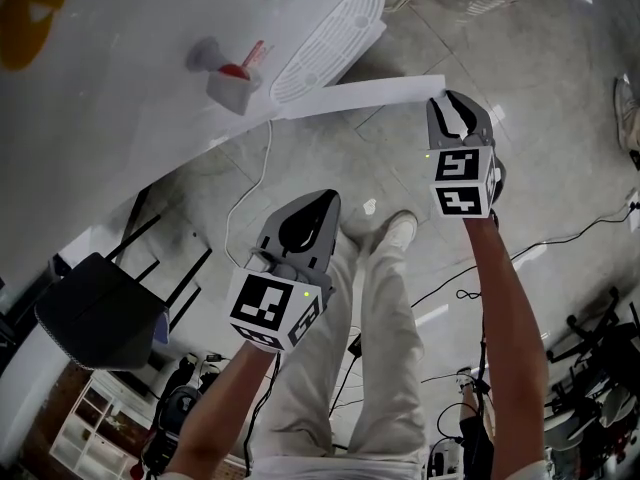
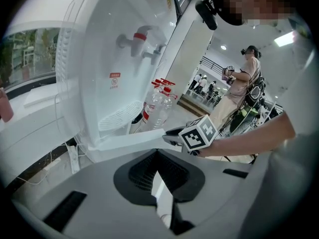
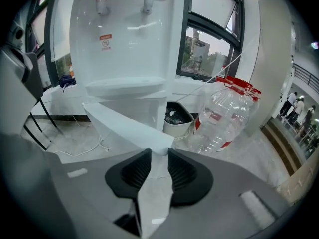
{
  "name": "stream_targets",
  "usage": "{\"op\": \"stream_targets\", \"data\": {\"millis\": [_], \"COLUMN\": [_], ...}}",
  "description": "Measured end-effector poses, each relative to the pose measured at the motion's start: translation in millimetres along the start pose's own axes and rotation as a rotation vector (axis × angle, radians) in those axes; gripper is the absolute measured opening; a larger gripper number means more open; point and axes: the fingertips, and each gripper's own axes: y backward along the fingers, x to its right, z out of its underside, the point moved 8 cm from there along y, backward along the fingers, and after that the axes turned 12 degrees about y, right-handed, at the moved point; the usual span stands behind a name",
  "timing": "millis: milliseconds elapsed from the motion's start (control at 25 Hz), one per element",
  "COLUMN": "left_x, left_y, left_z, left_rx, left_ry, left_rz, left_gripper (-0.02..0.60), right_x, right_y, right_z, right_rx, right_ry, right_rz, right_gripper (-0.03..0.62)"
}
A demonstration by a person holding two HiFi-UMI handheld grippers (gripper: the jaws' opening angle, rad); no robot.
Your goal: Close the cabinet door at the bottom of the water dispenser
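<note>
- The right gripper (image 3: 158, 156) has its ribbed pads closed on the free edge of the cabinet door (image 3: 130, 128), which fills the gap between them.
- The left gripper (image 2: 157, 152) has its jaw tips together with nothing between them. It hangs low, near the person's legs (image 1: 375, 298) and well apart from the door.
- The door stands swung open, jutting out from the foot of the water dispenser (image 3: 124, 39) as a long white panel. Its hinged end is at the cabinet and its far end is in the right gripper.
- Above the door sit the slotted drip tray (image 1: 330, 43) and two taps, one of them the red tap (image 3: 101, 4).
- Beside the dispenser stand a small white bin (image 3: 177, 118) and large clear water bottles (image 3: 224, 118) with red caps.
- A white cable (image 1: 262, 168) trails over the floor below the door, and a black chair (image 1: 100, 313) stands off to the person's left.
</note>
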Motion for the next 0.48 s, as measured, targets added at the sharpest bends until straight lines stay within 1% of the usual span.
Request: {"op": "stream_targets", "data": {"millis": [480], "left_x": [-2.8], "left_y": [-8.3], "left_z": [-4.4], "left_rx": [0.014], "left_ry": [0.016], "left_rz": [-0.014], "left_gripper": [0.005], "right_x": [26.0], "right_y": [-28.2], "right_z": [-21.6], "right_rx": [0.033], "right_ry": [-0.001], "right_rz": [-0.021], "right_gripper": [0.112]}}
